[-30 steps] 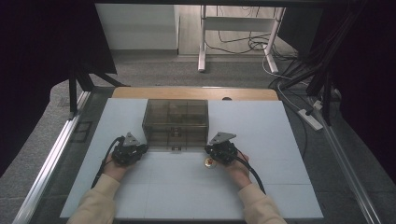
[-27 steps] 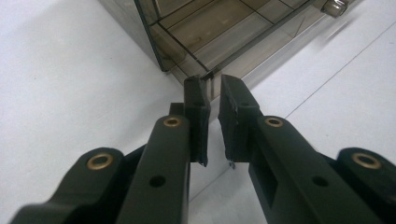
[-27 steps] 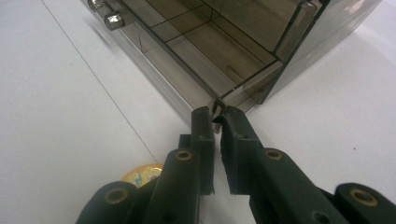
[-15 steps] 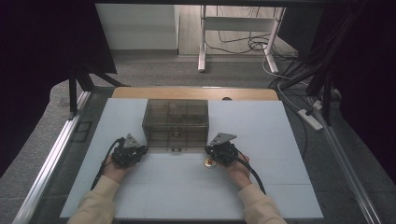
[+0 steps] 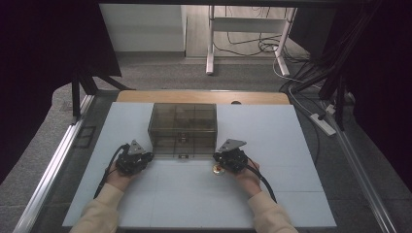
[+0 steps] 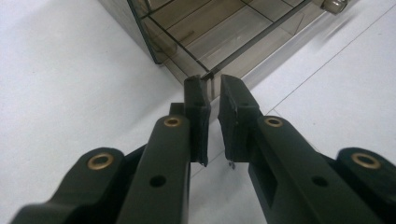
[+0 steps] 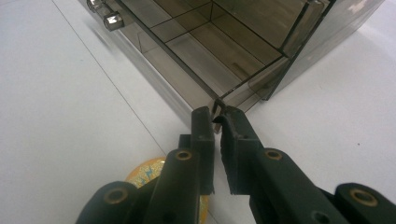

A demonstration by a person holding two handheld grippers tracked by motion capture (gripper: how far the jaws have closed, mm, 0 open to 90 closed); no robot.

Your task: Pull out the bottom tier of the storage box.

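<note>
At frame centre, both the left gripper [image 5: 145, 156] and right gripper [image 5: 219, 156] sat nearly closed, seemingly pinching the box [image 5: 182, 127] lid's corners; uneven lifting could slip it.

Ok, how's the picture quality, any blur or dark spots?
High view: dark, underexposed edges, the white table evenly lit. Left gripper view: the smoky box sharp, its knob blurred. Right gripper view: the jaws crisp, the yellow disc soft beneath them.
</note>
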